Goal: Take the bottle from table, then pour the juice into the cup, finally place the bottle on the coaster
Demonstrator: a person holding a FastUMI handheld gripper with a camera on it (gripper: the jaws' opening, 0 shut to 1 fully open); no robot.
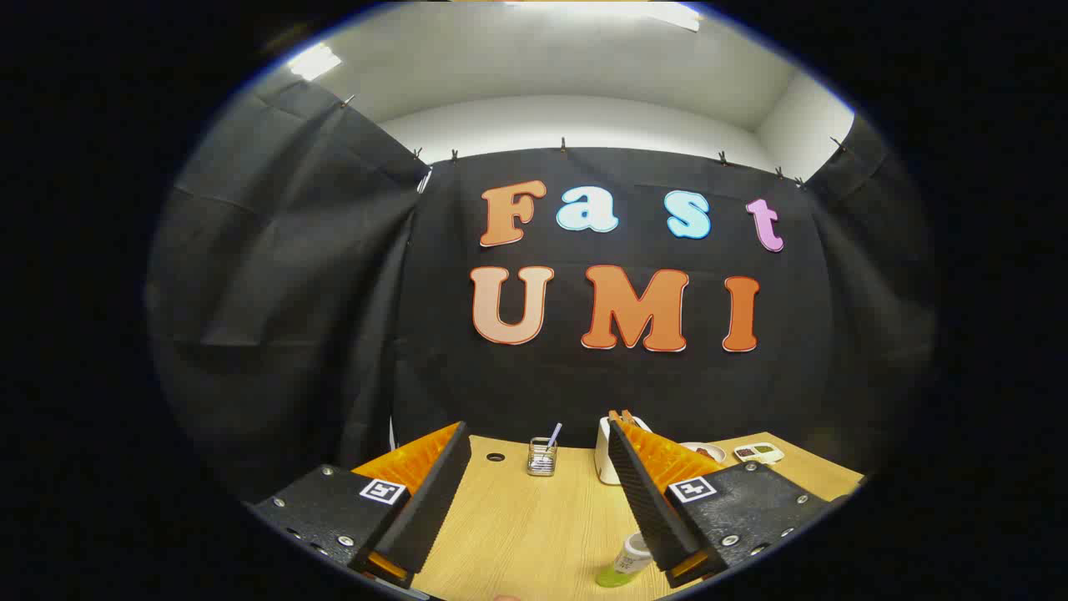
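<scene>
We look forward along the gripper (534, 467), its two fingers spread wide apart with nothing between them but bare wooden table (517, 534). The table runs away to a far edge against the black cloth wall, with open room down the middle. At that far edge, between the fingers, stands a small glass jar (541, 457) with a straw in it, near a round hole in the tabletop. A white cup (605, 455) sits just behind the right finger's tip. The bottle (626, 563) of green juice stands close in, just inside the right finger's base, partly hidden by it. Far right we see a small dish (705, 452) and a flat tray (758, 453)
</scene>
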